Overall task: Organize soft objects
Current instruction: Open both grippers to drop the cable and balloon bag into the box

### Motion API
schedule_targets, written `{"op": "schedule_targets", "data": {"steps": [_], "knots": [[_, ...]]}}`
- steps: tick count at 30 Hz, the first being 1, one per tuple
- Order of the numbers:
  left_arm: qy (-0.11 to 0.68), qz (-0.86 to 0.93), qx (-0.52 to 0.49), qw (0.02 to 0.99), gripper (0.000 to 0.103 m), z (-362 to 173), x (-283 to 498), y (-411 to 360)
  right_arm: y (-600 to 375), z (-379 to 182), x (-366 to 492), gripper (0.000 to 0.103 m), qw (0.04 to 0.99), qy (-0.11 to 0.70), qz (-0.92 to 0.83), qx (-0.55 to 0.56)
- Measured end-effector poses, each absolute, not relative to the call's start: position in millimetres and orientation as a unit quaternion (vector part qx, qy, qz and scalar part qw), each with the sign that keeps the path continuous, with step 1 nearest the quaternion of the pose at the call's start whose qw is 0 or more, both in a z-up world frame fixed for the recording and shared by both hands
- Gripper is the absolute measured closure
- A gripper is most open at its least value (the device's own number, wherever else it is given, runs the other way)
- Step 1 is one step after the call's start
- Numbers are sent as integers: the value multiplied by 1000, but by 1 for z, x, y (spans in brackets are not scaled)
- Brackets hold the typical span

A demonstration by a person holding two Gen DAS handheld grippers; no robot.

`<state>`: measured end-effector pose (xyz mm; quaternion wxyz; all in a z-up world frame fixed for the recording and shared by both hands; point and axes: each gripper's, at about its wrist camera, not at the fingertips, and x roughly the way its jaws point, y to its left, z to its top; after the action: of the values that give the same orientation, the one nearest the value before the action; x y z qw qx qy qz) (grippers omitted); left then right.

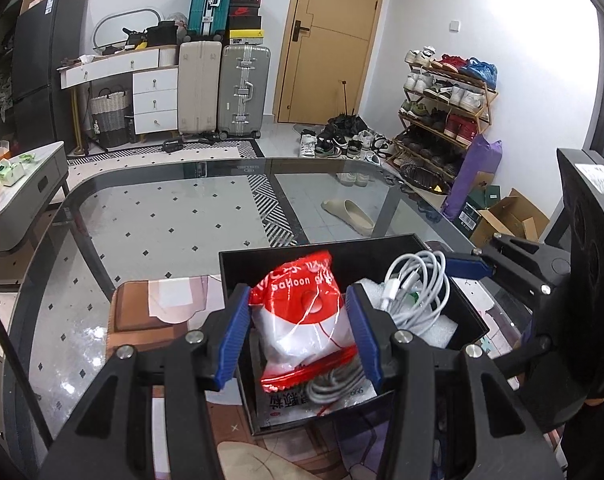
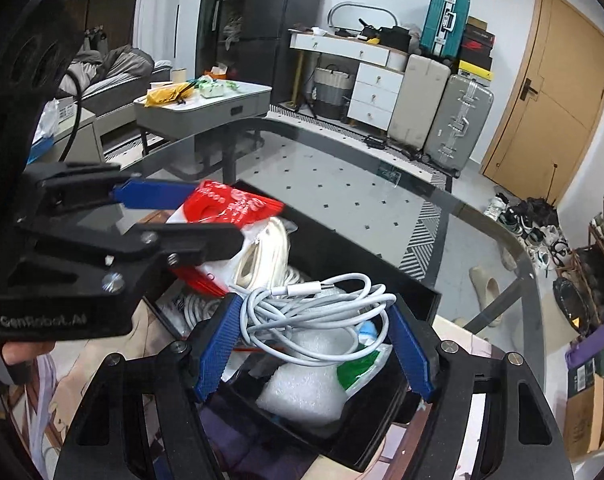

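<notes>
red packet [image 1: 302, 312], white cable [image 2: 318, 312] beside, black box [image 1: 342, 248]

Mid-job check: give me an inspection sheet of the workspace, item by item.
Surface: glass table with a printed mat under the box.
Job's things: black box holds a white cable coil, bubble wrap, and a green-and-white packet.
Clutter: nothing seen on the bare glass.
Grippers: left tongs shut on red-and-white packet over the box; right tongs shut on the cable coil.
Cables: another grey cable lies in the box.
Surroundings: suitcases, door, shoe rack.
</notes>
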<state>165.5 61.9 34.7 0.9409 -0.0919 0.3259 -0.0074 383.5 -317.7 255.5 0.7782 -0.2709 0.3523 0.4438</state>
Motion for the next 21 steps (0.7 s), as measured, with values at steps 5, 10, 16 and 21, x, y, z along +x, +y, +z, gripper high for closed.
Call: {"op": "schedule_targets", "data": {"steps": [5,10,16,21], "knots": [[329,-11,-92,940,55,33,169,61,-321,252,386,28,773,364,450,-261],[332,-11,-91,939,55,32,169,61,-335,264,382,13,782,350,455,-244],[340,-4,-87,936,44,36,165,59,-350,275,373,7,801,336,434,-241],[328,-7,-86,941,23,42,151,57,-368,283,369,2,819,325,416,-226]]}}
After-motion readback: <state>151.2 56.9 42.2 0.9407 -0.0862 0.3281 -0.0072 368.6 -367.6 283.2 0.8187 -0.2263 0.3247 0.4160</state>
